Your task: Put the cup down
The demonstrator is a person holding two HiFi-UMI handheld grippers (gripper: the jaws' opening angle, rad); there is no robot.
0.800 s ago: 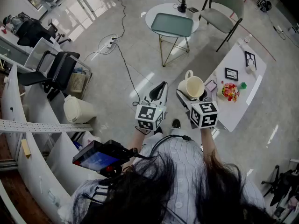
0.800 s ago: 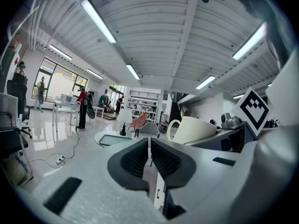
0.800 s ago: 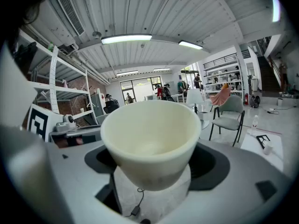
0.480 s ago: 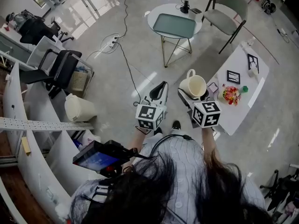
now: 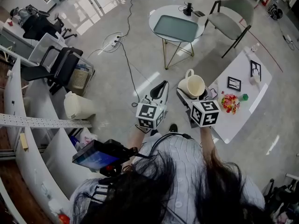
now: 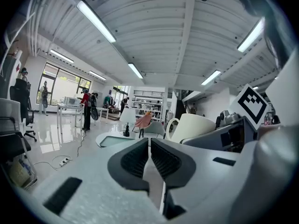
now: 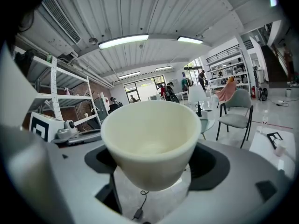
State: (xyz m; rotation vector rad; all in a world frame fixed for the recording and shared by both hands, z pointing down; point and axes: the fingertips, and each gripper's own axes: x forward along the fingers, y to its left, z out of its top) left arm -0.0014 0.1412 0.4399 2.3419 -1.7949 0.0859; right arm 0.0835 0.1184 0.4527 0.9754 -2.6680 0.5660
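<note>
A cream cup (image 5: 192, 84) with a handle at its far side is held in the air, tilted with its mouth toward me, in my right gripper (image 5: 193, 94). In the right gripper view the cup (image 7: 152, 134) fills the middle, with the dark pads (image 7: 211, 164) pressing its sides and my right gripper (image 7: 154, 164) shut on it. My left gripper (image 5: 160, 86) hangs just left of it, its jaws together and empty. In the left gripper view my left gripper (image 6: 149, 155) is shut, and the cup (image 6: 198, 126) shows to its right.
Below are a shiny floor, a long white table (image 5: 243, 90) with picture frames and flowers (image 5: 230, 101) at the right, a round table with a green tray (image 5: 175, 27) ahead, a grey chair (image 5: 231, 13), a floor cable (image 5: 126, 55), a white bin (image 5: 77, 107) and office chairs (image 5: 56, 69).
The floor and tables have slid a little in the head view as the person shifts. Both grippers keep their pose, and the cup stays in the right one.
</note>
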